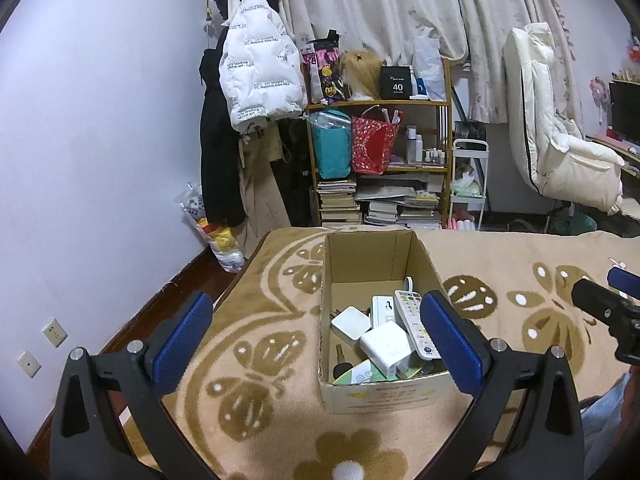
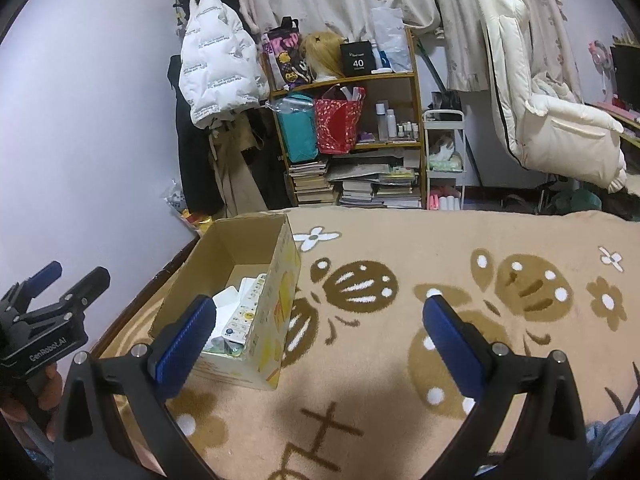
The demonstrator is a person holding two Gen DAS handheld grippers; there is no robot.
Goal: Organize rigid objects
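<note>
Cardboard box [image 1: 376, 394] walls hide part of its white devices [image 1: 386, 346].

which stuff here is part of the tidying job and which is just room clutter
Job: cardboard box, remote control, white adapter, white square box, left gripper, right gripper.
Lying about: bookshelf, white jacket, red bag, white chair.

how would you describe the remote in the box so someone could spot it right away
On the tan patterned blanket sits an open cardboard box. Inside it, against the right wall, the remote control lies lengthwise. It alone is long, slim and covered in coloured buttons; the white adapters beside it are plain blocks.
</note>
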